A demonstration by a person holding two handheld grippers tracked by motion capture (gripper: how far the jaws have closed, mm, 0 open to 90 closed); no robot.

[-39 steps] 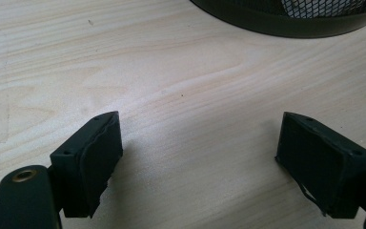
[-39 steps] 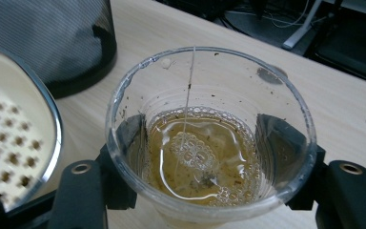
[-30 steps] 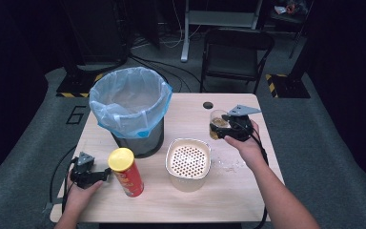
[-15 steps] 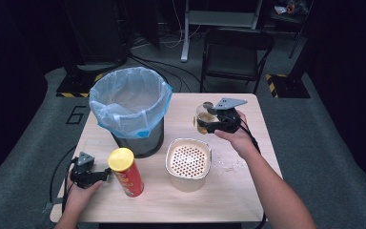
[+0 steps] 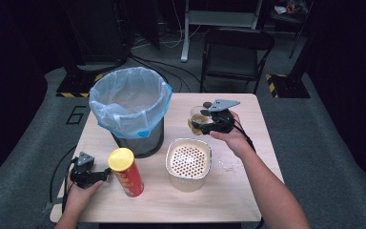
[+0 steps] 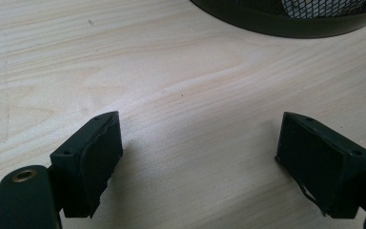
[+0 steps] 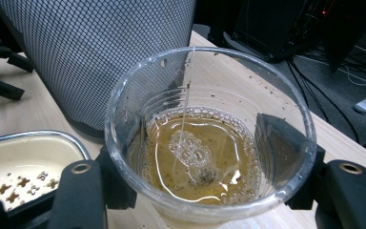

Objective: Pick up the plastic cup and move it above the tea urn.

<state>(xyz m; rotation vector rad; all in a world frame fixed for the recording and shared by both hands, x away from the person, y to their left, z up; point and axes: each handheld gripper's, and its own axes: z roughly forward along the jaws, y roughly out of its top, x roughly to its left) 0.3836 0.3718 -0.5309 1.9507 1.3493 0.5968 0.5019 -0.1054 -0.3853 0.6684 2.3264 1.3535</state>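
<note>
My right gripper [image 5: 208, 121] is shut on a clear plastic cup [image 5: 198, 119] holding brownish liquid with bits in it [image 7: 200, 157], lifted above the table between the bin and the cream strainer tub. In the right gripper view the jaws clamp the cup [image 7: 205, 138] on both sides. My left gripper [image 5: 100, 176] rests on the table near the front left, open, with bare wood between its fingers [image 6: 95, 157]. A red chip can [image 5: 126, 171] with a yellow lid stands just to its right.
A black mesh bin [image 5: 133, 112] with a blue liner stands at the back left. A cream tub [image 5: 188, 164] with a perforated insert sits mid-table. Crumbs lie to its right [image 5: 226, 164]. A black chair [image 5: 236, 55] stands beyond the far edge.
My right gripper has carried the cup leftward from the table's right side toward the middle, and slightly nearer. The left gripper has stayed still.
</note>
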